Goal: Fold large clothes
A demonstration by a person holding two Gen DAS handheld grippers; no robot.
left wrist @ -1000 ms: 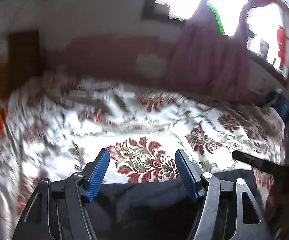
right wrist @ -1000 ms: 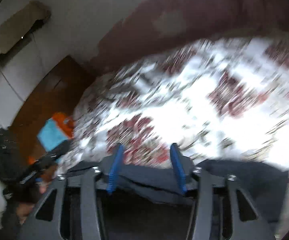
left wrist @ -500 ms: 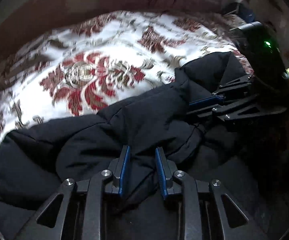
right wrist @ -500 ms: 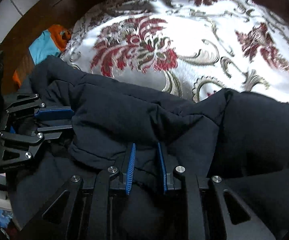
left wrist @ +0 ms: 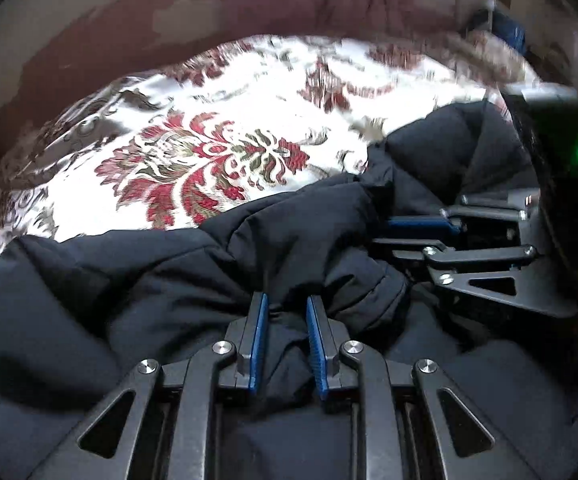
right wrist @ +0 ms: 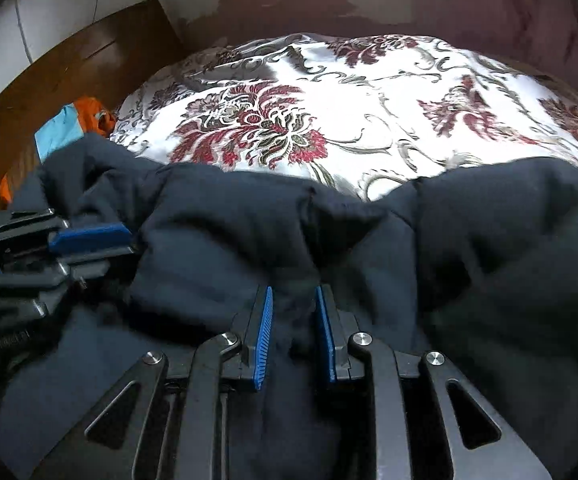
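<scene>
Pinching the dark padded jacket, left tongs and right tongs seem clenched; no legible writing.

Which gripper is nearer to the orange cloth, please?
Left. The left gripper grips the jacket just below the orange cloth; the right gripper is farther right.

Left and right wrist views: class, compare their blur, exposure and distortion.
Left wrist view: the far floral bedspread smears with motion blur, its white overexposed; the dark puffy jacket loses detail in shadow. Right wrist view: sharper, bedspread pattern crisp, white areas still glaring. Both: fisheye bends the bed edge, corners vignette black.
</scene>
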